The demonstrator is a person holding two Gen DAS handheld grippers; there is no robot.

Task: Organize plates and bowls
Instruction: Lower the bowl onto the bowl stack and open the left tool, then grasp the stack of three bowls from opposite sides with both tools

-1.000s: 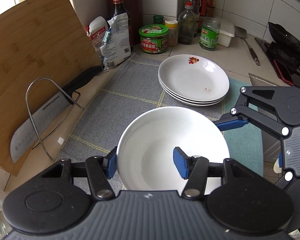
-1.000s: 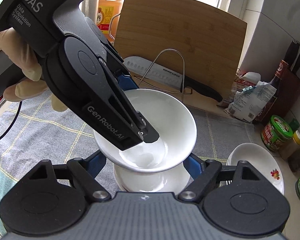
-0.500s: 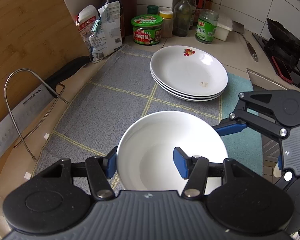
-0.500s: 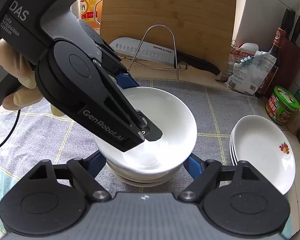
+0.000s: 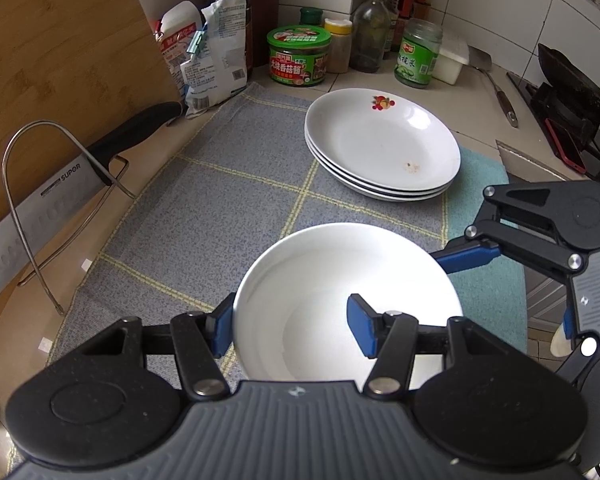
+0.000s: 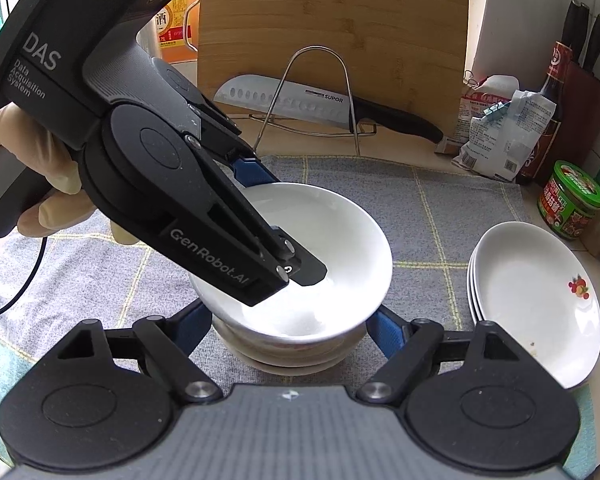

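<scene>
A white bowl (image 5: 348,300) (image 6: 332,248) sits on top of a stack of white bowls (image 6: 288,354) on a grey checked mat. My left gripper (image 5: 292,324) has one finger outside the rim and one inside the bowl; the gap looks wide, so it appears open around the rim. My right gripper (image 6: 290,330) is open, its blue fingers on either side of the bowl stack. A stack of three white plates (image 5: 380,144) (image 6: 536,300) with a flower print lies on the mat to the far right.
A bamboo cutting board (image 6: 332,32) and a knife (image 6: 300,100) in a wire rack (image 5: 52,184) stand at the mat's left edge. Jars, bottles and bags (image 5: 300,56) line the back wall. A stove with a pan (image 5: 568,92) is at the right.
The top bowl has come down onto the bowl stack. The left gripper's fingers stand slightly wider around the rim. The right gripper stays open around the stack.
</scene>
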